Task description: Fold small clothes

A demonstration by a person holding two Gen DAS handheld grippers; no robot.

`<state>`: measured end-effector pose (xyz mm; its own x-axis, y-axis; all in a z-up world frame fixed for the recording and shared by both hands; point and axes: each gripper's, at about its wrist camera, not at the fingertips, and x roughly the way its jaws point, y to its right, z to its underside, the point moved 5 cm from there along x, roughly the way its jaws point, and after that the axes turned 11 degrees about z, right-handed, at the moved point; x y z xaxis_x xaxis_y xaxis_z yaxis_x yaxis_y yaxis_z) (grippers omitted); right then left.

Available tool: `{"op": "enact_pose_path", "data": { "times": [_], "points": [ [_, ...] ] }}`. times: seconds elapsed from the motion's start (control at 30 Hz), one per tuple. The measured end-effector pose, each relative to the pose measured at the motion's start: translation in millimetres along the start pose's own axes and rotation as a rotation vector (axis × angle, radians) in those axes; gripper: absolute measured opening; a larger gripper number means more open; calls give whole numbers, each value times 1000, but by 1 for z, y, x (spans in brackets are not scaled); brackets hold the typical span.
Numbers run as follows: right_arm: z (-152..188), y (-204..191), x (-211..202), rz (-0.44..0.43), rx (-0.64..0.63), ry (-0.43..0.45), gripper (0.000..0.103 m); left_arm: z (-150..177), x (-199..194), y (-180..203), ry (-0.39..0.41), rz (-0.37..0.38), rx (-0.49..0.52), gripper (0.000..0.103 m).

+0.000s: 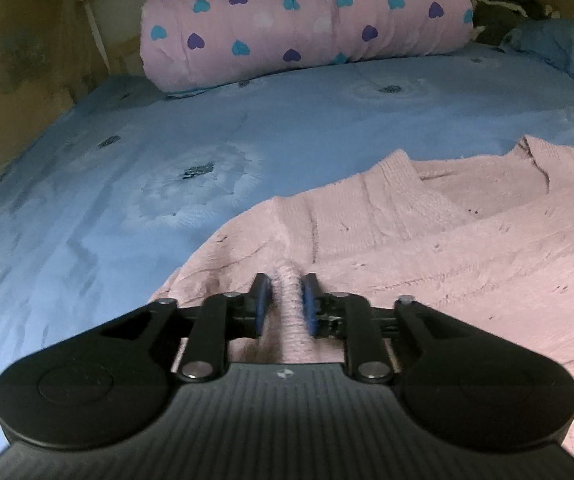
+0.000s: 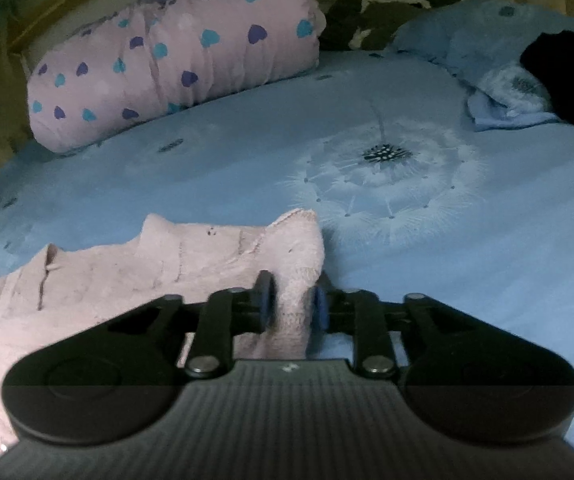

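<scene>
Blue bedsheet [image 1: 87, 200], crumpled pink knit cardigan [image 1: 427, 240]

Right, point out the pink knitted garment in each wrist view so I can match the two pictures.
Left wrist view: the pink knitted garment fills the lower right, pinched by the left gripper.
Right wrist view: it lies lower left, its edge pinched by the right gripper.
Shared landmark: the heart-print roll at the bed's far end.

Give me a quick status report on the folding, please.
Left gripper and right gripper both pinching the pink sweater. Sweater on bed. Nothing blocking.
</scene>
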<state>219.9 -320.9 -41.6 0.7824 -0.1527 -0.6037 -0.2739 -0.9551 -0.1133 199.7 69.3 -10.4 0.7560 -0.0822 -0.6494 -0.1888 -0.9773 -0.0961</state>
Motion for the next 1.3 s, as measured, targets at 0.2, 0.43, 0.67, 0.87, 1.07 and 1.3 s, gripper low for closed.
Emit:
{"op": "enact_pose_path", "data": {
  "times": [0.2, 0.43, 0.67, 0.87, 1.07, 1.3],
  "points": [
    [-12, -7, -24, 12, -53, 32, 49, -4, -43, -19, 33, -6, -59, 67],
    [-18, -12, -78, -30, -93, 69, 56, -1, -98, -61, 33, -60, -105, 69],
    [-6, -22, -127, -100, -109, 40, 57, 7, -154, -114, 5, -129, -113, 70],
    [15, -36, -168, -161, -127, 20, 57, 31, -187, -149, -67, -145, -76, 72],
    [45, -42, -191, -179, -132, -12, 57, 81, -205, -187, -118, -183, -176, 72],
    [83, -44, -202, -174, -144, -49, 57, 138, -223, -206, -136, -224, -316, 78]
  ]
}}
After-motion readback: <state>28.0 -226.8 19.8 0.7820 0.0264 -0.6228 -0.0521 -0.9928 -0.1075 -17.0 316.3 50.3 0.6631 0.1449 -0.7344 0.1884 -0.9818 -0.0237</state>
